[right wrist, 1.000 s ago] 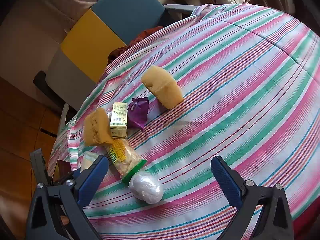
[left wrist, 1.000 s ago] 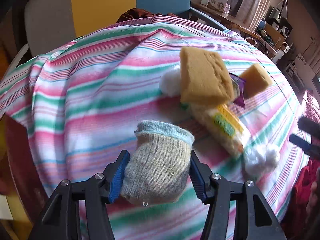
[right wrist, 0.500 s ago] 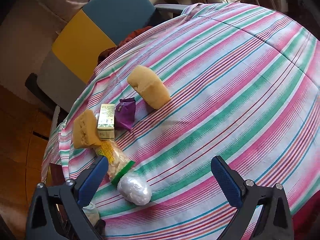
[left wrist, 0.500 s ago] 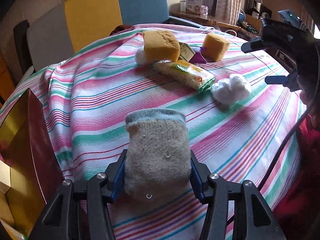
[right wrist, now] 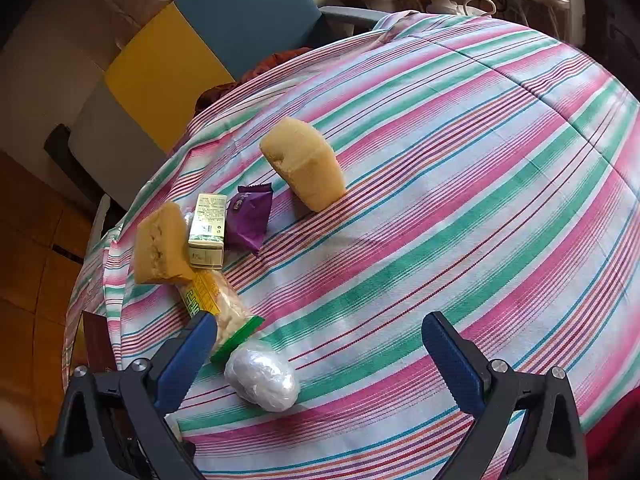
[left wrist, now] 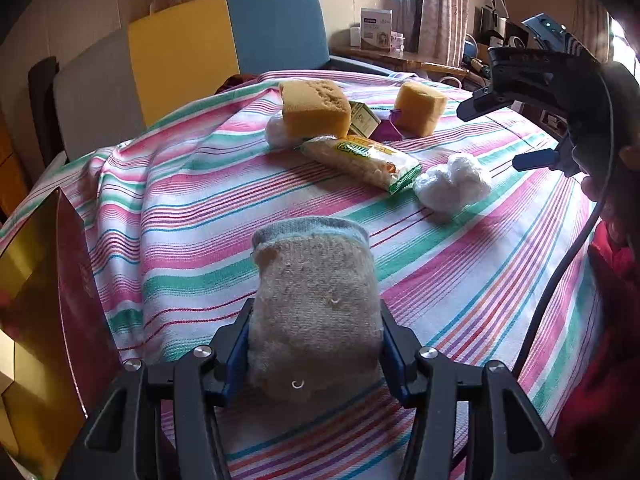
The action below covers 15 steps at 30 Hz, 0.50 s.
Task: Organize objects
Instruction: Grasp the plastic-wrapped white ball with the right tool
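From the left claw's camera: the left claw [left wrist: 316,344] is pinching a gray sock [left wrist: 314,304], with a blue pad pressed on each side of it. A second ago the pile of things sat close in front of this claw. Now the pile is farther ahead, and a dark red and gold box [left wrist: 44,312] shows close by on the claw's left side. So I think the sock is being carried away from the pile toward that box, to be put away. The sock hangs over the near edge of the striped cloth [left wrist: 200,208] and has not been let go yet.

Ahead of this claw I count two yellow sponges, a big one [left wrist: 314,110] and a smaller one [left wrist: 420,108]. There are two white balls, one [left wrist: 452,182] on the right and one [left wrist: 278,134] tucked under the big sponge. There is one long snack bag [left wrist: 360,162], one little green box [left wrist: 363,118] and one purple packet [left wrist: 386,130].

From the right claw's camera: the right claw [right wrist: 320,354] is spread wide with nothing in it, and it has hardly moved. One white ball [right wrist: 262,376] lies between its pads but is not touched. The snack bag [right wrist: 224,312] is by its left pad. Farther ahead are the green box [right wrist: 207,232], the purple packet [right wrist: 250,216] and both sponges [right wrist: 160,240] [right wrist: 306,164]. The second white ball barely shows here.
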Available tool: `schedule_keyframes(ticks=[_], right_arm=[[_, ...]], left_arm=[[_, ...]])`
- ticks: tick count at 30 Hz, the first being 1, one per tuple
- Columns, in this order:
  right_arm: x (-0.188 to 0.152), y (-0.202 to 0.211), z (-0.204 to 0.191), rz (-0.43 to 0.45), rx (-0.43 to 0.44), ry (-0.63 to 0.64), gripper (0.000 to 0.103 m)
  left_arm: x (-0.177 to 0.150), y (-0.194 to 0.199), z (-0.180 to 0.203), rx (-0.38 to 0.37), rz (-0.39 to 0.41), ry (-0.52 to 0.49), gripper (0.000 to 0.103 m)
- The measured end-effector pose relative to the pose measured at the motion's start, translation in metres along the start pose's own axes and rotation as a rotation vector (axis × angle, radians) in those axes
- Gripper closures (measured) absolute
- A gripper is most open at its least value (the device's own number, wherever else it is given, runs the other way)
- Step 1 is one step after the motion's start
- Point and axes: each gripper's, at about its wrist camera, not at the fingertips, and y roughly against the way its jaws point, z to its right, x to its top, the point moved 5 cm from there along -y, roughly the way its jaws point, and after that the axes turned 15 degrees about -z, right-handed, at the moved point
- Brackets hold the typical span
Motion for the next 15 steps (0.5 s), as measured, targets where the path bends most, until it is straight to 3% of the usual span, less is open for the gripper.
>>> schedule_keyframes(ticks=[8,15], right_arm=[[-0.004,-0.010,-0.027,-0.054,0.068,0.107,0.000],[-0.020,-0.034,-0.050,-0.147,-0.012,0.237,0.000]], left_arm=[[-0.001,0.000,-0.002,-0.026,0.019,0.016,0.047],[-0.001,-0.001,-0.003,-0.030,0.023,0.019,0.047]])
